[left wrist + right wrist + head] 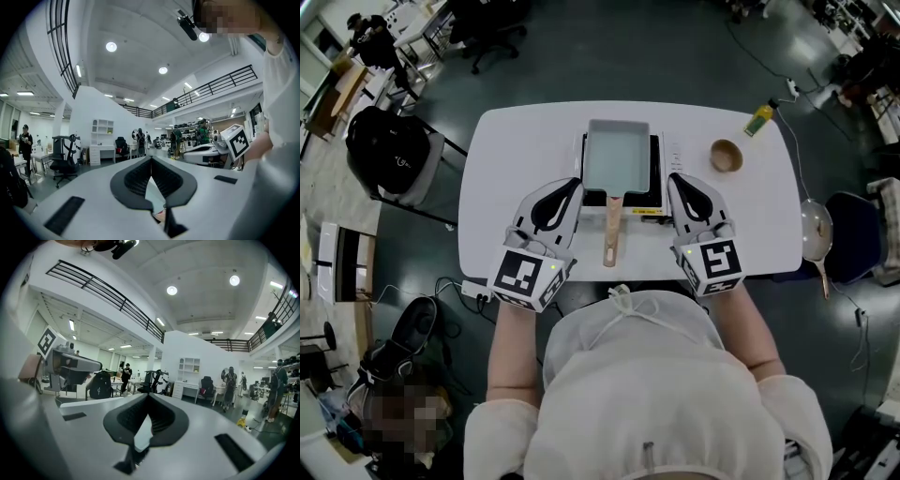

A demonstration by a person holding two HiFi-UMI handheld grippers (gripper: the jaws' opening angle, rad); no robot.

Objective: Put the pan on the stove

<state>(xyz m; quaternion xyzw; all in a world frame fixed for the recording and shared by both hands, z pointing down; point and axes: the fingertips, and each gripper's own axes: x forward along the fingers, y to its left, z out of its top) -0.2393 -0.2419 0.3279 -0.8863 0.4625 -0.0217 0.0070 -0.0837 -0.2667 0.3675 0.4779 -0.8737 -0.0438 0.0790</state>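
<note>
A rectangular pan (617,155) with a pale inside sits on a black portable stove (657,176) in the middle of the white table (506,169). Its wooden handle (610,234) points toward me. My left gripper (572,187) lies just left of the stove and the handle, shut and empty. My right gripper (674,180) lies just right of the stove, also shut with nothing in it. In the left gripper view the left gripper (151,159) has its jaw tips touching. The right gripper (149,395) looks the same in its own view. Both those views tilt up at the room, so neither shows the pan.
A wooden bowl (727,155) and a yellow bottle (759,118) stand at the table's back right. A second pan (816,230) rests on a chair to the right. A black backpack (389,150) sits on a chair at the left. Cables lie on the floor.
</note>
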